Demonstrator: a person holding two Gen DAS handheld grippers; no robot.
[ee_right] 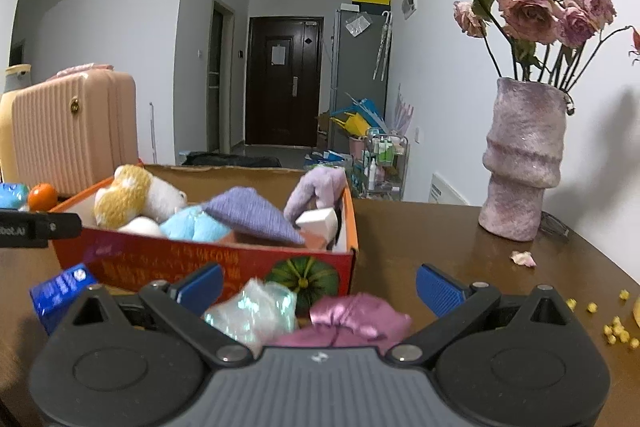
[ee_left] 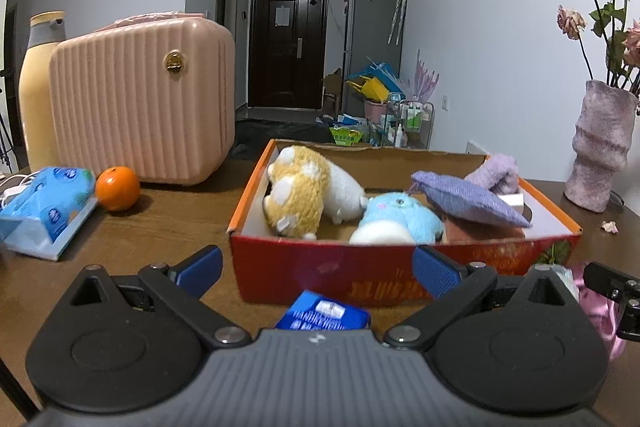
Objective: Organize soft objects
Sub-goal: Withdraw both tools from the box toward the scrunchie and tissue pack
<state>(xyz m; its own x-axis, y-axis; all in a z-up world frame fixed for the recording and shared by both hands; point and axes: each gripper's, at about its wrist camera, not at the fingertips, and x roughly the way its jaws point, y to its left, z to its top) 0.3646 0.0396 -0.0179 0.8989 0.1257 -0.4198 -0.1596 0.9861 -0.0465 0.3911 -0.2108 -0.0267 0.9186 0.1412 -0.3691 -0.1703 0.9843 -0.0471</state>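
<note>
1. Clearly, the coming move is decided by the pink satin bundle [ee_right: 352, 315] and the pale green shiny bundle [ee_right: 256, 311], which are seen on the bench [ee_right: 420, 235] directly between the spread fingers of the right tongs [ee_right: 318, 285], just short of the box's near wall.
2. The right tongs are held wide open and nothing is gripped by them; the two bundles are laid side by side across the gap, so their joint long axis is judged to run from finger to finger, not along them.
3. The left tongs [ee_left: 316, 267] are likewise spread wide and empty; only a small blue carton [ee_left: 324, 311] is found between them, and the pink bundle is glimpsed far off to their right.
4. The right hand is therefore judged the nearer one.
5. The cardboard box [ee_right: 348, 215] straight ahead is already filled with a yellow plush [ee_right: 124, 199], a blue plush [ee_right: 192, 223] and a purple knitted hat [ee_right: 256, 213].
</note>
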